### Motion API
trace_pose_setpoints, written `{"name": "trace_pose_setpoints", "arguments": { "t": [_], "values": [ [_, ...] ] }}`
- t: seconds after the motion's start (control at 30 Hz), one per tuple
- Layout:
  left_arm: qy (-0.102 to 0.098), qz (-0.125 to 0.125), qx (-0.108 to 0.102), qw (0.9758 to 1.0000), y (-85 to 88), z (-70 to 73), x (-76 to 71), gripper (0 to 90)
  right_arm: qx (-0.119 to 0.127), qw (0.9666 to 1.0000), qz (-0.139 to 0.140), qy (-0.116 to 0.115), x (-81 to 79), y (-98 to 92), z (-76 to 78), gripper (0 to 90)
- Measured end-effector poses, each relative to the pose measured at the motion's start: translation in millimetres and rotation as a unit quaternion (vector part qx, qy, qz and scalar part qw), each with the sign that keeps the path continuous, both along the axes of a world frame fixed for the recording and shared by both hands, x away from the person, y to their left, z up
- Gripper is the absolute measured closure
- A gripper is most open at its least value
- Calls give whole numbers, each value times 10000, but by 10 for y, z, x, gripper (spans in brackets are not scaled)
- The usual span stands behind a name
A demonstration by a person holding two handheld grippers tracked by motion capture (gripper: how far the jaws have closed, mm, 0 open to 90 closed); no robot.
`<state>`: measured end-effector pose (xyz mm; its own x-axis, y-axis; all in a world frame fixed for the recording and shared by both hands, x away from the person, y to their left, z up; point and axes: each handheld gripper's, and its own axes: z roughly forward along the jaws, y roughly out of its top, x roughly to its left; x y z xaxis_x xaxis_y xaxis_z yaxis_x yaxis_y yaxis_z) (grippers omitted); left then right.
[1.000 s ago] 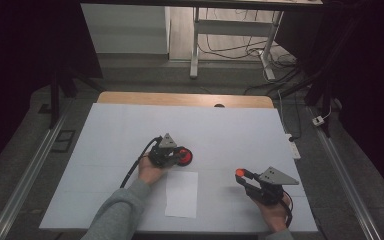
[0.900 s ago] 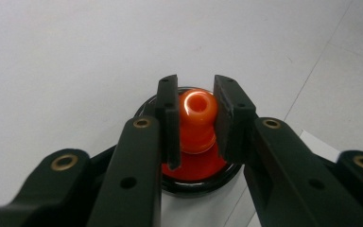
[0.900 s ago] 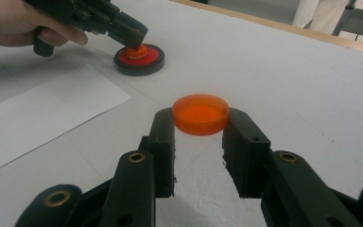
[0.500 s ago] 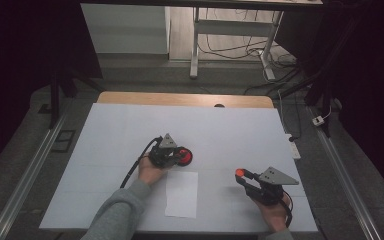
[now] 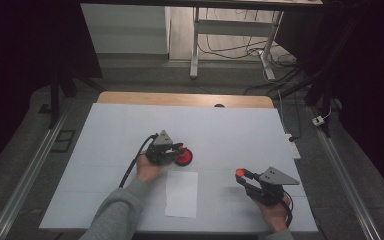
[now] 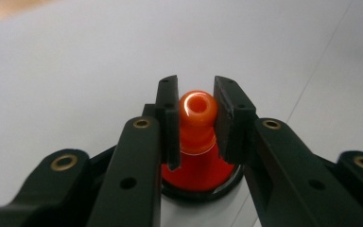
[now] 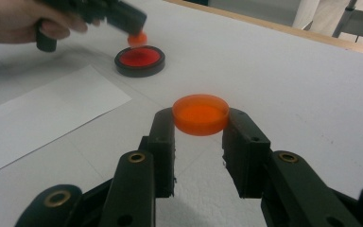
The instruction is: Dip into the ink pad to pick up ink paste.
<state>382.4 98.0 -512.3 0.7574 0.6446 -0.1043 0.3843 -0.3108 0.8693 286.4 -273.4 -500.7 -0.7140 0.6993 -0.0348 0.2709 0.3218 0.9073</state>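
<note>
My left gripper (image 6: 197, 106) is shut on a small orange knobbed piece (image 6: 198, 108), with its pads pressed on both sides. Just below it lies a round black dish with a red inside (image 6: 199, 176). In the high view that gripper (image 5: 179, 149) sits left of the middle, over the dish (image 5: 184, 158). The right gripper view shows the orange piece (image 7: 137, 39) held slightly above the dish (image 7: 140, 61). My right gripper (image 7: 201, 124) is shut on a flat orange round lid (image 7: 201, 114), held level a little above the table. In the high view it (image 5: 240, 174) is at the front right.
A white sheet of paper (image 5: 182, 194) lies flat near the front edge, between the two hands. The white table top (image 5: 240, 125) ends in a wooden strip (image 5: 180, 99) at the back. A cable trails from the left gripper toward the front left.
</note>
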Motion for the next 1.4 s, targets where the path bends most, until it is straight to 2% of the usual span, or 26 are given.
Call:
{"name": "trace_pose_setpoints", "arguments": {
  "t": [0.13, 0.27, 0.5, 0.67, 1.07, 1.4],
  "values": [
    [-70, 9, -68, 10000, 30, 178, -6, 729, -15, 10000, 7, 12, 4, 8, -2, 648],
    [-19, 27, -64, 10000, 19, 224, 2, 729, -18, 10000, 3, -14, -6, 15, 5, 648],
    [168, 32, 139, 9998, -36, 142, 41, 728, -9, 10000, -2, 9, 0, 7, -2, 648],
    [210, 0, 337, 9992, -87, 92, 51, 728, -10, 10000, -1, 10, -1, 8, -3, 648],
    [386, 46, 445, 9983, -118, -71, 74, 728, -15, 10000, 2, 22, 1, 10, -9, 648],
    [409, 48, 458, 9981, -123, -115, 63, 728, -21, 10000, 3, 26, 2, 12, -10, 648]
  ]
}}
